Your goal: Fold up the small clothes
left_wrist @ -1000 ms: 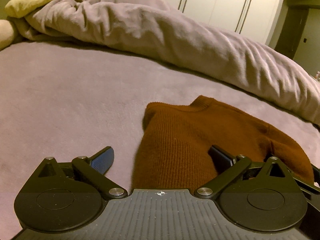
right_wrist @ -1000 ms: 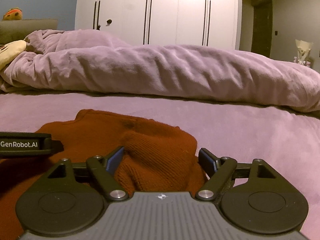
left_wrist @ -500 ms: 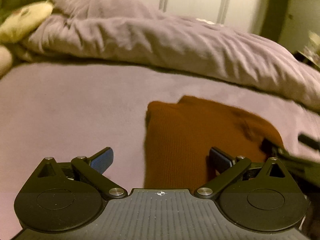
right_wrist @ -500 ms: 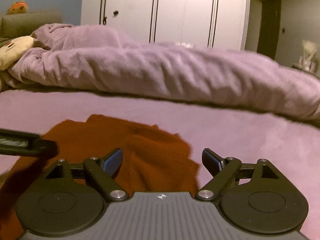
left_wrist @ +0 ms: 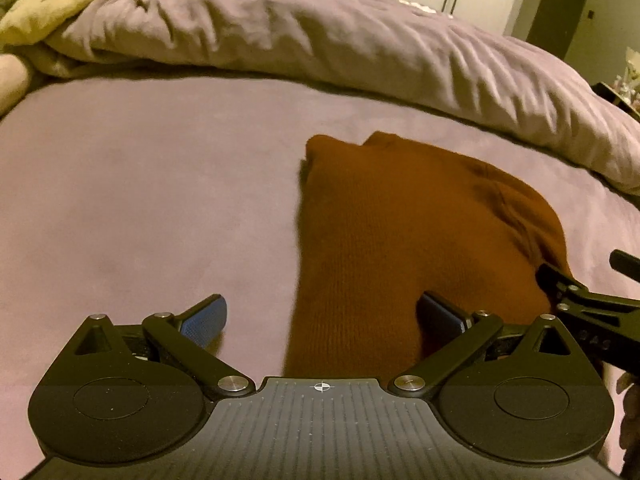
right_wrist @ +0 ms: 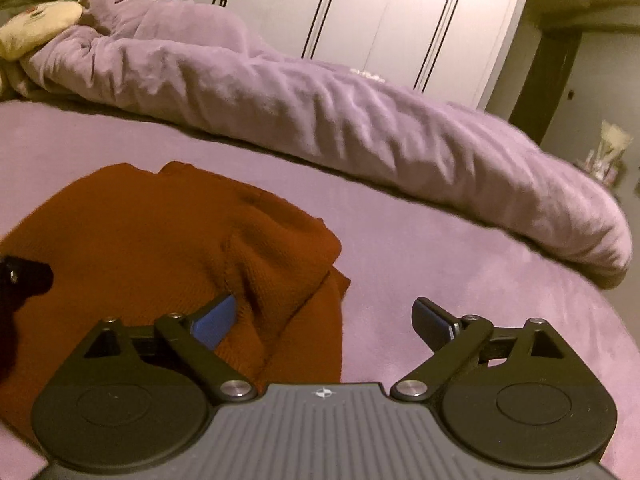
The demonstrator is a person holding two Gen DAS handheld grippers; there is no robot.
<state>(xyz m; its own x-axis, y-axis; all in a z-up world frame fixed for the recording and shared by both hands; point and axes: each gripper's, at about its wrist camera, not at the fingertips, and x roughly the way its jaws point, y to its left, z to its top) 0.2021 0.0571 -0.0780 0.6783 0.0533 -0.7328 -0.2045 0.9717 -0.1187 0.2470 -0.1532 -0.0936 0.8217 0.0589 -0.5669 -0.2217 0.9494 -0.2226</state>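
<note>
A rust-brown knitted sweater (left_wrist: pixel 400 232) lies folded on the purple bed sheet (left_wrist: pixel 140 200). My left gripper (left_wrist: pixel 322 320) is open and empty, above the sweater's near left edge. My right gripper (right_wrist: pixel 324 320) is open and empty, over the sweater's (right_wrist: pixel 160 240) near right edge, where a fold of sleeve bunches up. The right gripper's tip shows at the right edge of the left wrist view (left_wrist: pixel 592 308). The left gripper shows at the left edge of the right wrist view (right_wrist: pixel 24 276).
A rumpled purple duvet (right_wrist: pixel 320 120) lies across the far side of the bed. A yellow plush pillow (left_wrist: pixel 52 0) sits at the far left. White wardrobe doors (right_wrist: pixel 380 20) stand behind the bed. Bare sheet (right_wrist: pixel 500 280) lies right of the sweater.
Both grippers have risen and pulled back a little from the sweater, staying open. The right view has tilted. The sweater lies still.
</note>
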